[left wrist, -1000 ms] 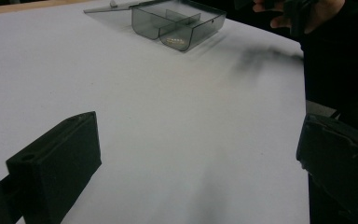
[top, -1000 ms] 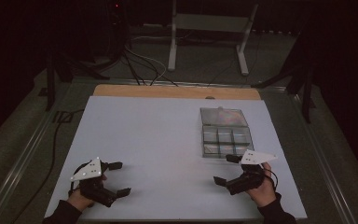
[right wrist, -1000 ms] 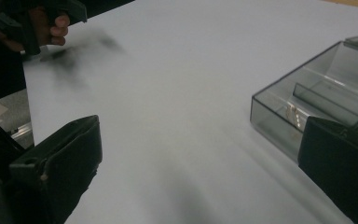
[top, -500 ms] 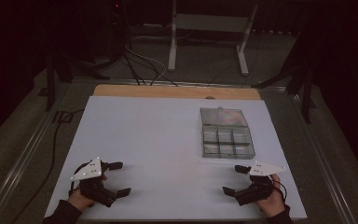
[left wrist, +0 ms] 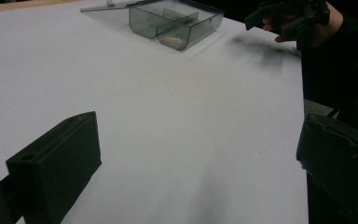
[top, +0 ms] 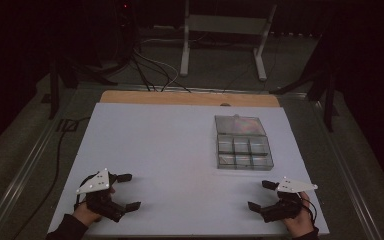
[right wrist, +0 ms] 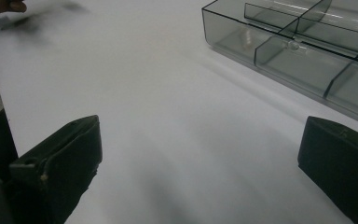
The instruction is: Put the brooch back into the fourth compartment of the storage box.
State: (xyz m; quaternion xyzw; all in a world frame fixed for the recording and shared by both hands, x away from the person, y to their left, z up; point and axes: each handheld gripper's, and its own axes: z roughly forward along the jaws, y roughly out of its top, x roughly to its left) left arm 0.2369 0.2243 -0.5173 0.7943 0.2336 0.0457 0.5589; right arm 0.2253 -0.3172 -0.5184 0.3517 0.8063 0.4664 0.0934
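From above, the clear box [top: 243, 144] sits on the right side of the white table [top: 180, 150], with its lid lying open behind it. The left gripper [top: 128, 191] and the right gripper [top: 260, 195] rest near the front edge, both with jaws wide apart and holding nothing. The left gripper view shows something small and pale inside one box part [left wrist: 171, 40]. The right gripper view shows the box walls close up [right wrist: 279, 51]

Clear plastic compartment box [top: 243, 151] on the white table [top: 170, 150], right of centre, its open lid [top: 239, 124] lying behind it, both grippers near the front edge
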